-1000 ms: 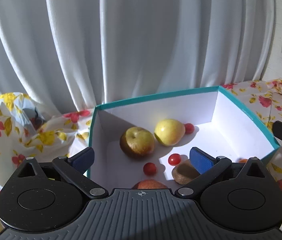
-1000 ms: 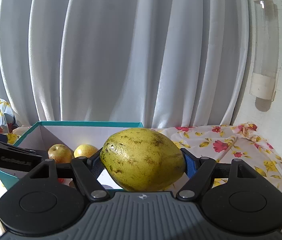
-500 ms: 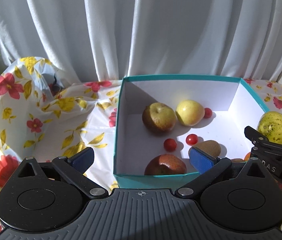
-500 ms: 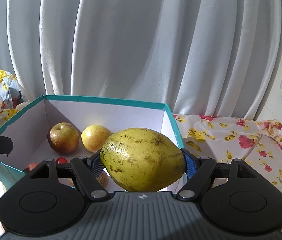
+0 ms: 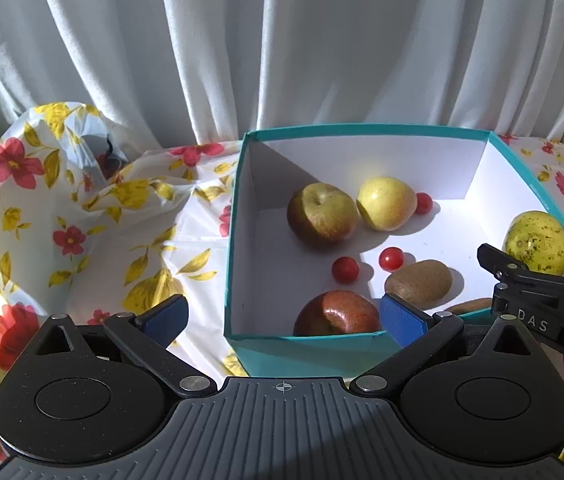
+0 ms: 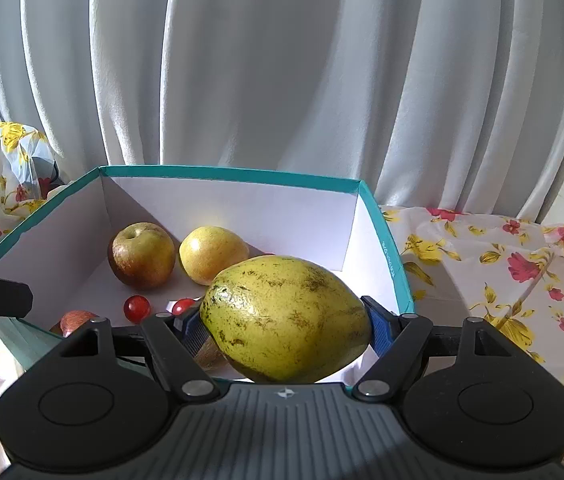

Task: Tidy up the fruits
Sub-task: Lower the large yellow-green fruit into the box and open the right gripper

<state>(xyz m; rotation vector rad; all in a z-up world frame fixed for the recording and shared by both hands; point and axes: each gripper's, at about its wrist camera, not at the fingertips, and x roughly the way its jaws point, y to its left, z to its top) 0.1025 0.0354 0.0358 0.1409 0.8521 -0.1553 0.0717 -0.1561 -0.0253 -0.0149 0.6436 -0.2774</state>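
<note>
Right tongs [image 6: 286,330] are clamped on a large yellow-green fruit with dark speckles [image 6: 288,318]; we see a blue pad pressed to each end of it. We hold it above the right side of the teal box [image 6: 225,173], near its right wall.

Left tongs [image 5: 284,316] stand apart with nothing between the blue pads [image 5: 404,319]. They hang over the box's near-left corner: the left pad lies over the flowered cloth [image 5: 93,216], the right pad over the box interior.

Inside the box, ahead of the left tongs:
- a dark red apple [image 5: 338,314] just beyond the right pad, against the near wall
- a brown kiwi [image 5: 418,282] to the right of that apple, with a second brown fruit [image 5: 472,305] partly hidden behind the near wall
- two cherry tomatoes [image 5: 345,269] side by side, farther in, apart from each other
- a red-and-green apple [image 5: 322,214] and a yellow apple [image 5: 386,203] near the far wall, touching or almost touching; we cannot tell which
- a third cherry tomato [image 5: 424,203] just right of the yellow apple

From the left view, the right tongs and their fruit [image 5: 538,242] appear at the far right, over the box's right rim. White curtains [image 5: 282,40] hang behind the box.
</note>
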